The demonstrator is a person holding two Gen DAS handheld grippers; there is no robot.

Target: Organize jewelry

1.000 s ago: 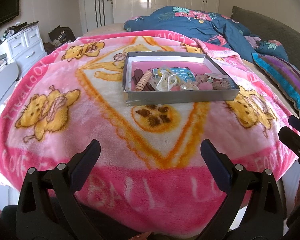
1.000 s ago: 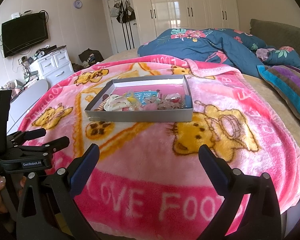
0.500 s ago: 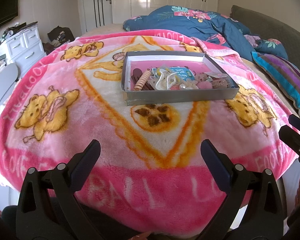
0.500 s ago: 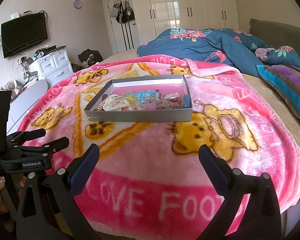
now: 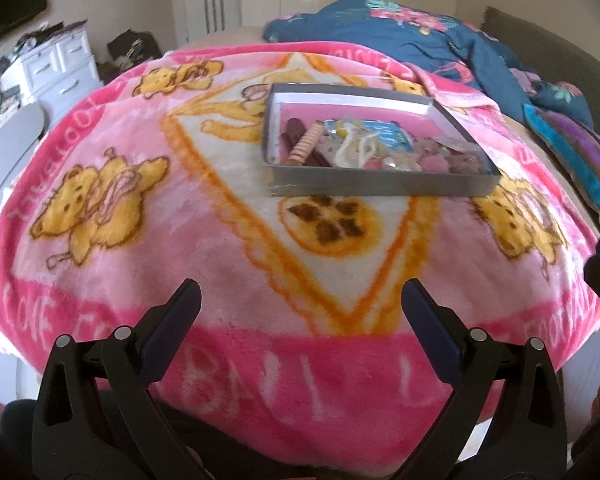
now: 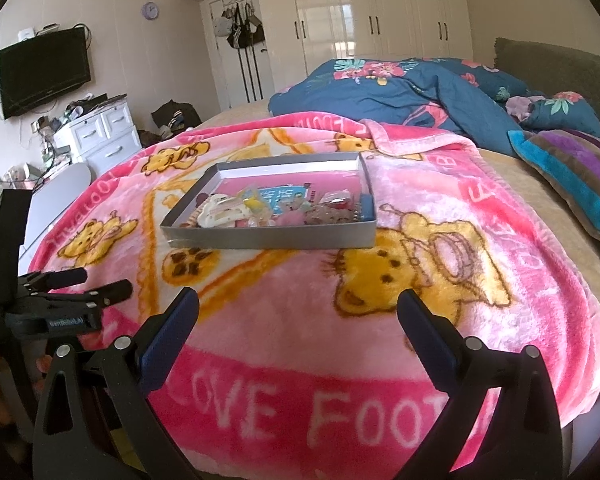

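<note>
Jewelry (image 5: 364,148) lies jumbled together in the shallow grey cardboard tray (image 5: 380,189) at mid-blanket, on the pink fleece bear-print blanket (image 5: 220,240); sorting appears outstanding. Left gripper (image 5: 300,308) and right gripper (image 6: 298,312) hover wide and empty at the blanket's near edge.

Sunlit bedroom: white wardrobes (image 6: 364,28), wall television (image 6: 44,70), white drawers (image 6: 100,136).
</note>
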